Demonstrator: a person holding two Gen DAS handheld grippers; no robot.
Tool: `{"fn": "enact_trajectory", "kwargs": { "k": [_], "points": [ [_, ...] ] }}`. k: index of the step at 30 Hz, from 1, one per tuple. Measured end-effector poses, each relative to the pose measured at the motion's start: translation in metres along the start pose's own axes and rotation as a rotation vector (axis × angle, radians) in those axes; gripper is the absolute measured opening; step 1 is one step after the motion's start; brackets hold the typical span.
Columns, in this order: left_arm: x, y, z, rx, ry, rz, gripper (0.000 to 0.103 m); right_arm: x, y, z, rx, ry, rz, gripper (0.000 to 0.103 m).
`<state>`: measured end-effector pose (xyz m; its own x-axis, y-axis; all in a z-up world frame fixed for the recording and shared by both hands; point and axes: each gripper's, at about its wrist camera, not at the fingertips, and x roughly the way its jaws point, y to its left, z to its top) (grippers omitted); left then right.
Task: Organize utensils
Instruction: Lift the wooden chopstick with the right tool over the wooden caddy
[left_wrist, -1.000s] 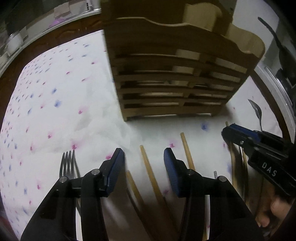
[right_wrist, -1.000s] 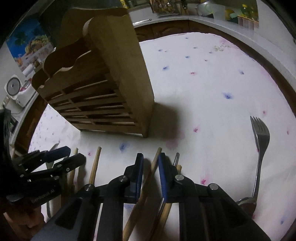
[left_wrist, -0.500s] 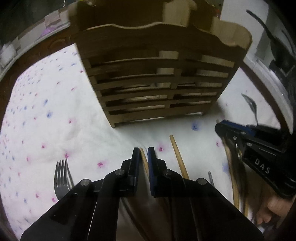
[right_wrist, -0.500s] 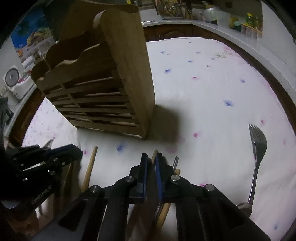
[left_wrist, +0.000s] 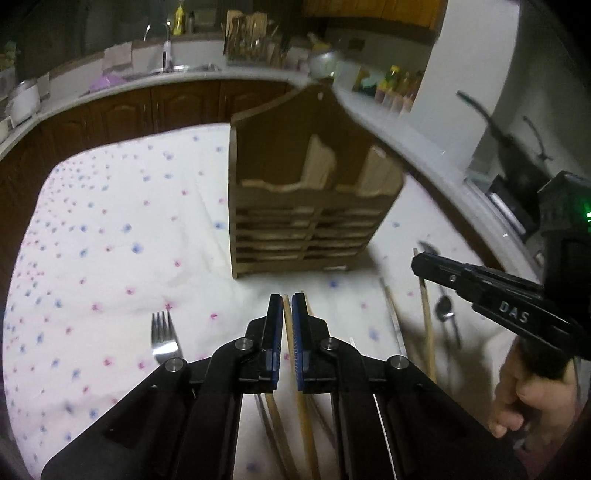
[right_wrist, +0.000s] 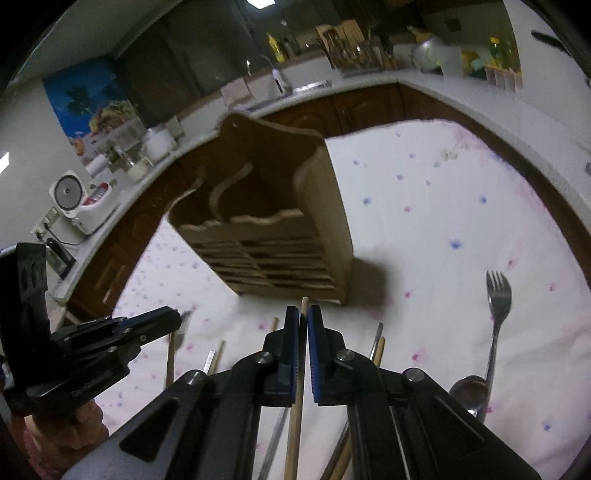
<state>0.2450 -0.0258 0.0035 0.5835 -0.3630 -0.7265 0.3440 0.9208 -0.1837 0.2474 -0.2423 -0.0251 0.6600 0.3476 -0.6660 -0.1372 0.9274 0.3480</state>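
each gripper, left (left_wrist: 287, 308) and right (right_wrist: 303, 319), is clenched on one thin chopstick (left_wrist: 288, 332). pinched that narrowly, a stick could swivel and miss the wooden holder (left_wrist: 306, 206), or knock it.

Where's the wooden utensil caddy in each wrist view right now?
Left wrist: wooden caddy stands upper centre, beyond the left gripper.
Right wrist: caddy sits centre-left, beyond the right gripper.
Shared landmark: the flower-print tablecloth.

Wooden slatted utensil holder (left_wrist: 306, 221) upright on floral tablecloth, compartments open at top. One wooden chopstick (left_wrist: 287, 332) pinched in left gripper, another chopstick (right_wrist: 301, 354) in right. Loose chopsticks (left_wrist: 426, 317), fork (left_wrist: 162, 338), second fork (right_wrist: 498, 306) flat nearby.
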Motion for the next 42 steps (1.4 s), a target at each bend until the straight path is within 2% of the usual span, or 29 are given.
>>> {"fn": "enact_trajectory", "kwargs": {
  "k": [6,9,15,29,42],
  "points": [
    [-0.049,-0.016,-0.003,-0.013,-0.112,-0.037,0.004,-0.037,0.019,0.004,-0.032,-0.069,0.032,0.005],
    [-0.061,-0.034,-0.001,-0.01,-0.153,-0.042,0.004,-0.055,0.03,0.006,-0.05,-0.106,0.042,0.005],
    [-0.098,-0.036,0.0,-0.016,-0.237,-0.044,0.003,-0.084,0.042,0.012,-0.073,-0.178,0.058,0.004],
    [-0.131,-0.031,0.006,-0.031,-0.352,-0.027,0.003,-0.109,0.045,0.02,-0.084,-0.253,0.062,0.004],
    [-0.148,-0.021,0.041,-0.064,-0.481,-0.012,0.003,-0.129,0.043,0.051,-0.08,-0.364,0.049,0.004]
  ]
}}
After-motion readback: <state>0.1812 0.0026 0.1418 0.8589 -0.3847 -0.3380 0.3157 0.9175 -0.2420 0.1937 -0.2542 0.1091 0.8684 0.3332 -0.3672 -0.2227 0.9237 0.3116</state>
